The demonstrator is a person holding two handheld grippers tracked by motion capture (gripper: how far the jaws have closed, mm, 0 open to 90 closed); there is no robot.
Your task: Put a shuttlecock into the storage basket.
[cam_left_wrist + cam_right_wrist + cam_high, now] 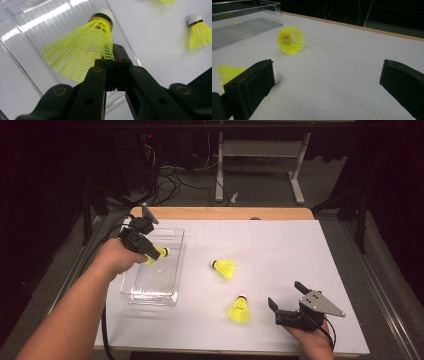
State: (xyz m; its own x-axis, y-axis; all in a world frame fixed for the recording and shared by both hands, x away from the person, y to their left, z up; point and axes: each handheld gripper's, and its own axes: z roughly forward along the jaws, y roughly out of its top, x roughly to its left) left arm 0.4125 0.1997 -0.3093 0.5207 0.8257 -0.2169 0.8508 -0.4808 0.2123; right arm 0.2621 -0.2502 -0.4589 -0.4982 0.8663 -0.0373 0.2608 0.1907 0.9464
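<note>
Surface: you work at a white sheet (pixel 280 250) laid over a wooden top, whose bare wood strip (pixel 225 213) shows along the far edge.
Tray: a clear plastic tray (pixel 172 285) sits near the left edge of the surface, its long side running from near to far; its ribbed floor catches the ceiling light.
Left tongs: your left tongs (pixel 156 254) hang over the tray, and their jaws are pinched together on the skirt of a yellow shuttlecock (pixel 80 56).
Held shuttlecock: in the left gripper view its white cork points away from you, the net skirt fans out to the left of the jaws, and the tray floor lies behind it; whether it touches that floor you cannot tell.
Middle shuttlecock: a second yellow shuttlecock (pixel 224 268) lies on its side near the middle of the surface, just right of the tray, cork toward the tray.
Near shuttlecock: a third one (pixel 239 310) lies closer to the near edge, cork pointing toward the far edge, just left of your right tongs.
Right tongs: your right tongs (pixel 287 297) rest low by the near right corner, jaws spread wide with bare white surface between them.
Room: beyond the far edge the room is dark; a grey floor (pixel 260 180) carries a tangle of cables (pixel 167 177) and the white legs of a desk frame (pixel 257 157).
Sides: metal rails (pixel 385 285) run along the floor past the right edge of the surface.
</note>
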